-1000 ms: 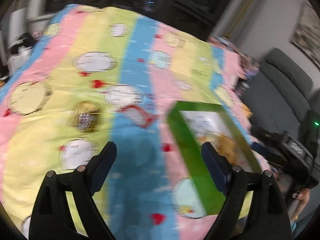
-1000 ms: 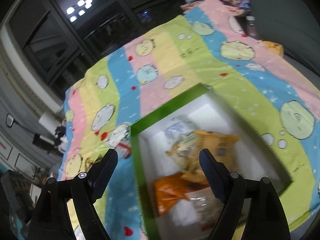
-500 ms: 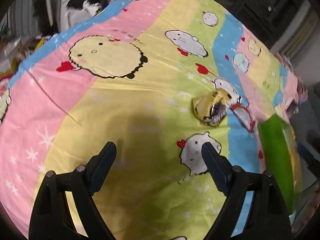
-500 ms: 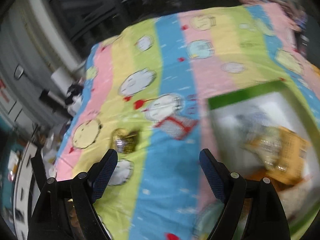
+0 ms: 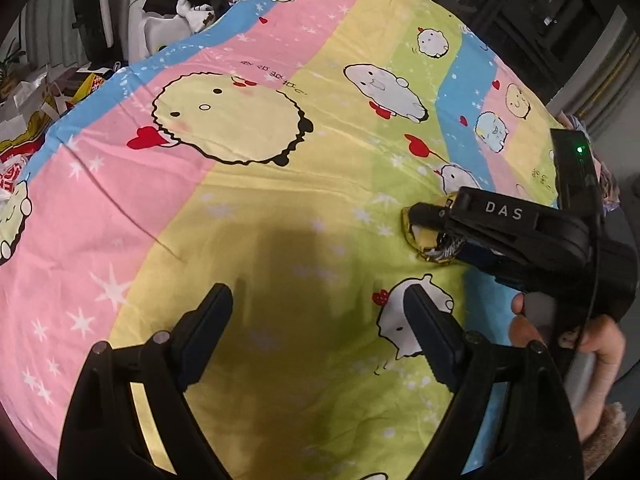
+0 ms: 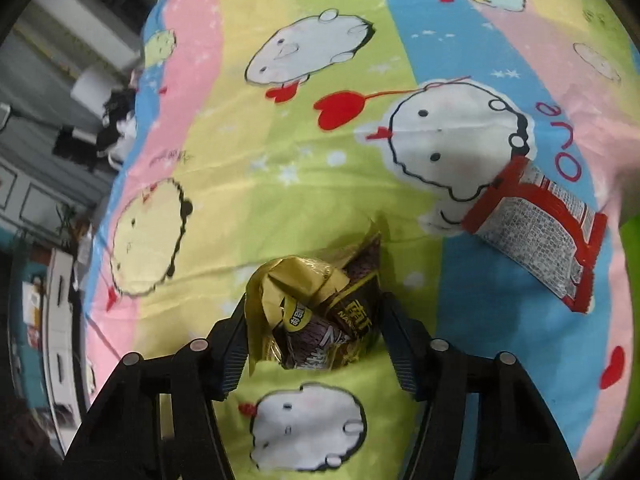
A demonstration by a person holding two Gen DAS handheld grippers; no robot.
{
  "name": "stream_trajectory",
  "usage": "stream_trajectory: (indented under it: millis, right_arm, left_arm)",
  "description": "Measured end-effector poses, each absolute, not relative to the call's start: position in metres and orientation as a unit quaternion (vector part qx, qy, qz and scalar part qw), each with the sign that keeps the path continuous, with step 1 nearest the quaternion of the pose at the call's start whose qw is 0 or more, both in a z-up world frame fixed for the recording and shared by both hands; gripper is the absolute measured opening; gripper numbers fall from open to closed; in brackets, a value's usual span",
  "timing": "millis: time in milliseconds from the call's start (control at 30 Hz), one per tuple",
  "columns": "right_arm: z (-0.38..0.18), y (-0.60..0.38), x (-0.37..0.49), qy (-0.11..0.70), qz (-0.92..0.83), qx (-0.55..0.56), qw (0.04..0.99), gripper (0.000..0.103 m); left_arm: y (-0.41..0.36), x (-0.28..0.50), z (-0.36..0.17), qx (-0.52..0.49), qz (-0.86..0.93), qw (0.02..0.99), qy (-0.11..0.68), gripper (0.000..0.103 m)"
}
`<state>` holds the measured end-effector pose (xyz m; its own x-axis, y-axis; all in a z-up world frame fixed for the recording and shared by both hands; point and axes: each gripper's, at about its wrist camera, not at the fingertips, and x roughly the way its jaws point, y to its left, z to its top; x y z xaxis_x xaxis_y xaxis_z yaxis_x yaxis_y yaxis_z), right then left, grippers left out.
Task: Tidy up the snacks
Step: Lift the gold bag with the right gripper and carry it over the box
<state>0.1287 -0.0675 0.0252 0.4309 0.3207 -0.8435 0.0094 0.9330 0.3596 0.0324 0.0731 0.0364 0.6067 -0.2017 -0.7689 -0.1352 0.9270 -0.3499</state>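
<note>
While most printing on the gold snack packet (image 6: 316, 312) is crumpled beyond reading, a brown panel shows pale letters beginning "NA"; the rest cannot be made out.

Item: red snack packet (image 6: 536, 236), lying flat at 2 o'clock of the right wrist view, back face up with a grey block of fine print, too small to read.

Item: bedsheet (image 5: 280, 184), striped pink, yellow, green and blue, printed with cartoon creatures, red hearts and the pink letters "ove" near the red packet.

Item: right gripper (image 6: 314, 334), marked "DAS" in white in the left wrist view. Jaws partly closed around the gold packet, pads touching it on both sides; packet sits on the sheet, at 3 o'clock in the left view.

Item: left gripper (image 5: 318, 320), jaws spread wide, nothing between them, over open green-yellow sheet.

Edges: sheet drops off at 9 to 11 o'clock in both views, with household clutter beyond. Open sheet lies from 10 to 1 o'clock. A green edge (image 6: 630, 236), unidentifiable, shows at 3 o'clock of the right view.
</note>
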Motion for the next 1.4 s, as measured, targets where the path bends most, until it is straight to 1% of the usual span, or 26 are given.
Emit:
stream_trajectory:
  millis: [100, 167, 200, 233, 267, 433, 600, 667, 767, 800, 867, 967, 1167, 1400]
  right_arm:
    - [0.028, -0.071, 0.124, 0.522, 0.097, 0.159, 0.833, 0.05]
    - [0.033, -0.079, 0.115, 0.519, 0.099, 0.165, 0.833, 0.049]
    - [0.037, -0.081, 0.11, 0.516, 0.102, 0.164, 0.835, 0.049]
    - [0.045, -0.086, 0.099, 0.508, 0.108, 0.159, 0.84, 0.049]
    - [0.05, -0.089, 0.092, 0.504, 0.111, 0.155, 0.842, 0.049]
    - [0.063, -0.107, 0.045, 0.512, 0.124, 0.135, 0.84, 0.049]
    - [0.042, -0.114, 0.021, 0.546, 0.127, 0.136, 0.817, 0.049]
    - [0.032, -0.11, 0.022, 0.559, 0.101, 0.102, 0.817, 0.049]
    - [0.032, -0.112, 0.025, 0.558, 0.103, 0.1, 0.817, 0.054]
    - [0.034, -0.113, 0.024, 0.556, 0.106, 0.105, 0.818, 0.059]
    - [0.043, -0.119, 0.021, 0.541, 0.116, 0.115, 0.825, 0.065]
    - [0.059, -0.129, 0.012, 0.512, 0.113, 0.121, 0.843, 0.071]
    - [0.069, -0.151, 0.006, 0.494, 0.115, 0.17, 0.845, 0.071]
    - [0.069, -0.153, 0.003, 0.482, 0.126, 0.19, 0.846, 0.071]
  left_arm:
    - [0.075, 0.03, 0.039, -0.193, -0.018, 0.878, 0.437, 0.088]
    - [0.075, 0.029, 0.04, -0.195, -0.018, 0.878, 0.437, 0.089]
    - [0.074, 0.029, 0.039, -0.196, -0.02, 0.877, 0.439, 0.093]
    - [0.074, 0.029, 0.039, -0.198, -0.022, 0.876, 0.439, 0.1]
    - [0.073, 0.027, 0.04, -0.202, -0.026, 0.877, 0.436, 0.101]
    - [0.066, 0.026, 0.042, -0.206, -0.048, 0.877, 0.431, 0.101]
    - [0.055, 0.026, 0.039, -0.2, -0.064, 0.876, 0.434, 0.101]
    - [0.052, 0.025, 0.039, -0.193, -0.072, 0.877, 0.433, 0.101]
    - [0.048, 0.023, 0.041, -0.186, -0.079, 0.88, 0.429, 0.101]
    - [0.047, 0.022, 0.041, -0.185, -0.08, 0.881, 0.428, 0.101]
    - [0.045, 0.022, 0.041, -0.187, -0.089, 0.881, 0.426, 0.101]
    - [0.042, 0.021, 0.041, -0.198, -0.106, 0.877, 0.425, 0.101]
    - [0.024, 0.015, 0.043, -0.212, -0.163, 0.869, 0.417, 0.1]
    - [-0.012, 0.007, 0.039, -0.174, -0.202, 0.865, 0.425, 0.099]
